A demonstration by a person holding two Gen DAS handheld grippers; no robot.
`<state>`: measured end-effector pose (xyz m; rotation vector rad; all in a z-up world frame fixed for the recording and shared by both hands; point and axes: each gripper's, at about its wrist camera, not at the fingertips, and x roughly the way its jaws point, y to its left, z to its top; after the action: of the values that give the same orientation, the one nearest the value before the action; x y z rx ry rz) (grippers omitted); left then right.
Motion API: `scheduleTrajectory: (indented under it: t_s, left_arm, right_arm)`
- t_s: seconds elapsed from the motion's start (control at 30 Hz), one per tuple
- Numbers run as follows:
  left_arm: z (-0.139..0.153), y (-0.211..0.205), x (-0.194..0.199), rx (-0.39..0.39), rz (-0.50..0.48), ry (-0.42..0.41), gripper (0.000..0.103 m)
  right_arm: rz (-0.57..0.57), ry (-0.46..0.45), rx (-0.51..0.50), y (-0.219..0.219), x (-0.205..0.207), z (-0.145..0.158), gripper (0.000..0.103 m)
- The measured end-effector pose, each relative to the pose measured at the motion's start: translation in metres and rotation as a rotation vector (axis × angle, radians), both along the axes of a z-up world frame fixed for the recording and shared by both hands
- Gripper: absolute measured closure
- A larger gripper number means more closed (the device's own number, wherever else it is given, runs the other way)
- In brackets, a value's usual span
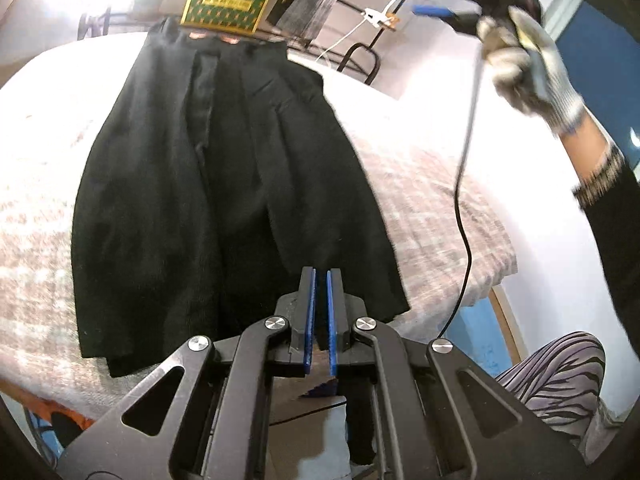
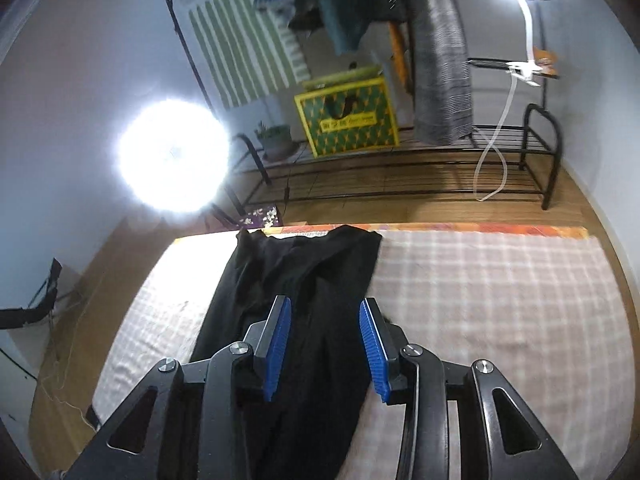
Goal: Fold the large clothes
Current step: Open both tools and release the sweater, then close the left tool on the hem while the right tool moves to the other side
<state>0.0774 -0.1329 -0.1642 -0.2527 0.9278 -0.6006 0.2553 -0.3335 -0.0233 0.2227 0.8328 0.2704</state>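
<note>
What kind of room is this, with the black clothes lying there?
Probably a bedroom at home. The black garment lies on a bed with a checked cover, and clothes hang above a metal rack beside a green and yellow box.

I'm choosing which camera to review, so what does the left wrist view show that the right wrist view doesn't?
Only the left wrist view shows the gloved right hand raised with its gripper and trailing black cable, and the person's striped trouser leg. Only the right wrist view shows the potted plant, hanging clothes and wooden floor. Both show the black garment lying flat on the checked bedcover, and the green-and-yellow box.
</note>
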Motion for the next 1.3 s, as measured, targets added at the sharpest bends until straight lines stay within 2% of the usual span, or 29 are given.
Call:
scheduleTrajectory:
  t_s: [0.13,0.3,0.33,0.43,0.5,0.8,1.13,1.2,1.27,1.3]
  left_arm:
    - [0.006,-0.005,-0.008,0.015,-0.026,-0.033,0.102]
    - [-0.003,-0.033,-0.006,0.042,-0.087,-0.01,0.101]
    - [-0.004,-0.038,-0.012,0.055,-0.099,-0.014,0.096]
    - [-0.006,-0.063,-0.016,0.099,-0.141,-0.037,0.065]
    - [-0.008,-0.076,-0.017,0.137,-0.15,-0.052,0.059]
    - [-0.028,-0.121,-0.006,0.267,-0.19,-0.032,0.059]
    - [-0.038,-0.135,-0.006,0.352,-0.181,-0.052,0.059]
    - [-0.039,-0.132,-0.004,0.361,-0.168,-0.063,0.07]
    - [-0.04,-0.13,0.0,0.359,-0.155,-0.065,0.087]
    - [-0.041,-0.128,0.002,0.348,-0.151,-0.058,0.09]
  right_arm:
    - [-0.015,-0.029,0.028,-0.016,-0.056,0.016,0.062]
    - [-0.039,-0.048,0.03,-0.023,-0.108,0.014,0.061]
    - [-0.041,-0.045,0.021,-0.023,-0.113,0.009,0.06]
    - [-0.048,-0.019,0.033,-0.028,-0.129,-0.009,0.057]
    - [-0.063,0.008,0.055,-0.034,-0.135,-0.023,0.054]
    - [-0.119,0.092,0.091,-0.059,-0.141,-0.072,0.05]
    - [-0.158,0.119,0.153,-0.084,-0.133,-0.09,0.049]
    - [-0.161,0.124,0.163,-0.086,-0.13,-0.094,0.048]
    - [-0.158,0.127,0.166,-0.086,-0.127,-0.098,0.049]
    - [-0.156,0.127,0.167,-0.085,-0.125,-0.099,0.049]
